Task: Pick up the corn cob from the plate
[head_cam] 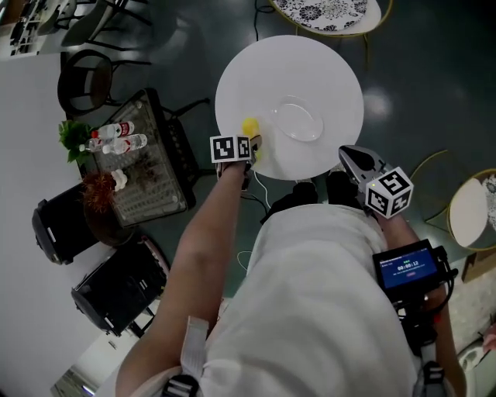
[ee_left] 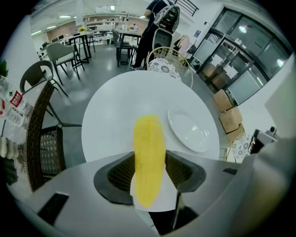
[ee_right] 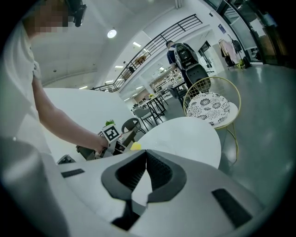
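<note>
1. Corn cob (ee_left: 149,157) is pinched between the left gripper (head_cam: 252,141) fingers, its long axis along them and its tip pointing away.
2. It is over the counter (ee_left: 115,111) edge, with the plate (ee_left: 189,132) nearby on the right, apart.
3. Right gripper (ee_right: 145,155) fingers are pressed together.

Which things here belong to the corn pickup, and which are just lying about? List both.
Job: corn cob, clamped in the left gripper; empty plate; round white table.
Lying about: shut right gripper; bottles; green plant; patterned chair.
</note>
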